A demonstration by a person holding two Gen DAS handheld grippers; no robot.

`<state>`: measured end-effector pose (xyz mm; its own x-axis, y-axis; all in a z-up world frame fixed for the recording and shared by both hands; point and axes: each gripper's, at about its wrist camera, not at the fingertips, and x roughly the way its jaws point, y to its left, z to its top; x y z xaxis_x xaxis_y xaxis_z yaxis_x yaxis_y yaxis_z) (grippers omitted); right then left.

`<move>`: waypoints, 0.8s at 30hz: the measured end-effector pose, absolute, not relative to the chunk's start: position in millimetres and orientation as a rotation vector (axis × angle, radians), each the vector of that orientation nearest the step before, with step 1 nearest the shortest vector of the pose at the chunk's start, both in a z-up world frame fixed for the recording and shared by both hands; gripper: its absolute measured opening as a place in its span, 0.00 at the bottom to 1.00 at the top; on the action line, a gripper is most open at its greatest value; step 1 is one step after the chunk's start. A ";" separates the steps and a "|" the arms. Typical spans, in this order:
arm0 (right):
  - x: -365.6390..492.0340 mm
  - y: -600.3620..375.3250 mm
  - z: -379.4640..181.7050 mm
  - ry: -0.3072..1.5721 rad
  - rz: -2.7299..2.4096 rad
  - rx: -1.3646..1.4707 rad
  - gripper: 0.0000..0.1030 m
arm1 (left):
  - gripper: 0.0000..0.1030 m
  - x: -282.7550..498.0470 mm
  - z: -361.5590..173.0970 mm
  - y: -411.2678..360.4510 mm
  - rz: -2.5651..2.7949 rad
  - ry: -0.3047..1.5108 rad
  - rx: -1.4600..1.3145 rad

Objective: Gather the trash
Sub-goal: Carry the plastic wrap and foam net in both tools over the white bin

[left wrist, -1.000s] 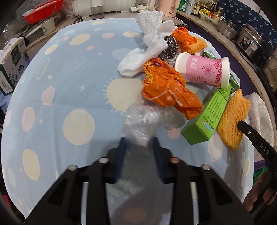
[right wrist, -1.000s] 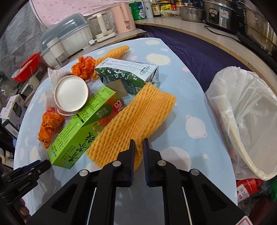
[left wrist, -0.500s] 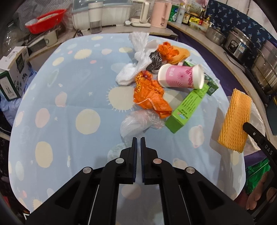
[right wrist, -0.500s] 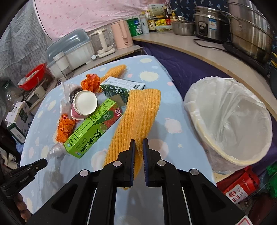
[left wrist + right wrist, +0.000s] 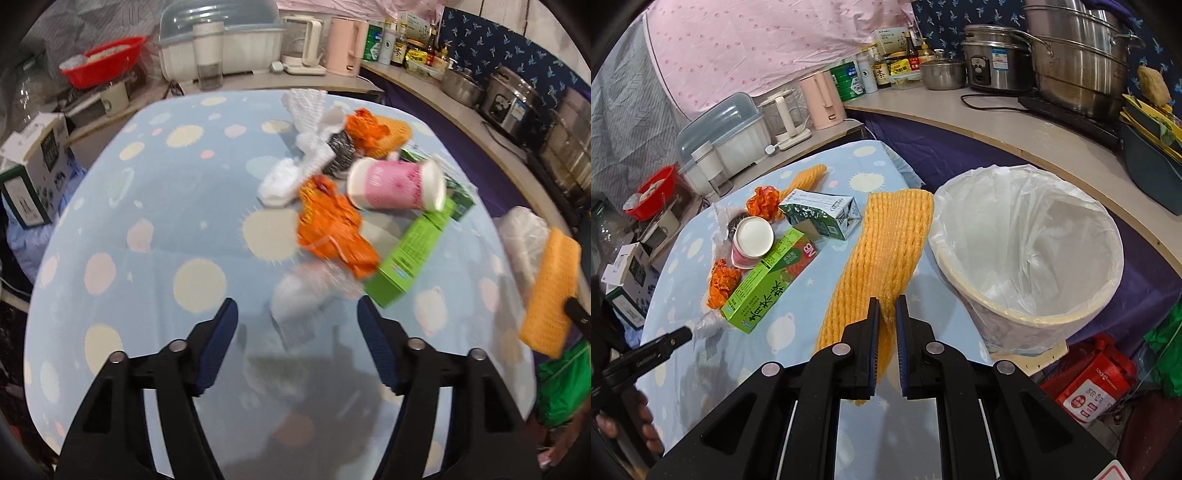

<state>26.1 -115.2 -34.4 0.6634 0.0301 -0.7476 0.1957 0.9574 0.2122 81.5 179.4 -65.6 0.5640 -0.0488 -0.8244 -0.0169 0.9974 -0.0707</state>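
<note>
The right gripper [image 5: 885,314] pinches the orange foam net [image 5: 886,251] at the table's [image 5: 147,206] right edge beside the lined bin [image 5: 1027,254], presumably to drop it in, while the left gripper [image 5: 297,317], jaws just spread and empty, hangs over the clear plastic wrap [image 5: 306,291] near the table's front edge.

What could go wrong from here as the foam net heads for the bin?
1. The right gripper pinches the foam net only near one end; the long free part hangs beside the bin and could catch its rim or drape outside.
2. The left gripper has just been opening its jaws over the clear plastic; thin and crumpled, it may slip out at the next try.
3. The cup lies on its side on the pile and may roll if nudged.
</note>
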 end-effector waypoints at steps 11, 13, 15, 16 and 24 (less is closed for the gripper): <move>33.0 -113.3 -35.2 0.847 -0.102 0.286 0.09 | 0.35 112.8 -108.1 177.5 -0.148 1.030 -0.036; 35.3 -112.4 -35.2 0.850 -0.101 0.287 0.08 | 0.28 109.4 -106.0 176.7 -0.160 1.030 -0.049; 36.3 -110.7 -34.6 0.849 -0.097 0.285 0.08 | 0.26 102.6 -101.1 177.2 -0.154 1.021 -0.066; 36.2 -110.4 -34.2 0.847 -0.095 0.284 0.08 | 0.25 99.6 -98.8 177.3 -0.149 1.019 -0.069; 27.2 -113.5 -26.8 0.818 -0.083 0.297 0.09 | 0.23 59.5 -59.4 164.5 -0.175 0.993 -0.085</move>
<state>27.2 -113.5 -26.8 0.6832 0.0415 -0.7291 0.1863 0.9554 0.2289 59.5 164.5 -59.4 0.5335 -0.1853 -0.8252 0.1078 0.9826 -0.1509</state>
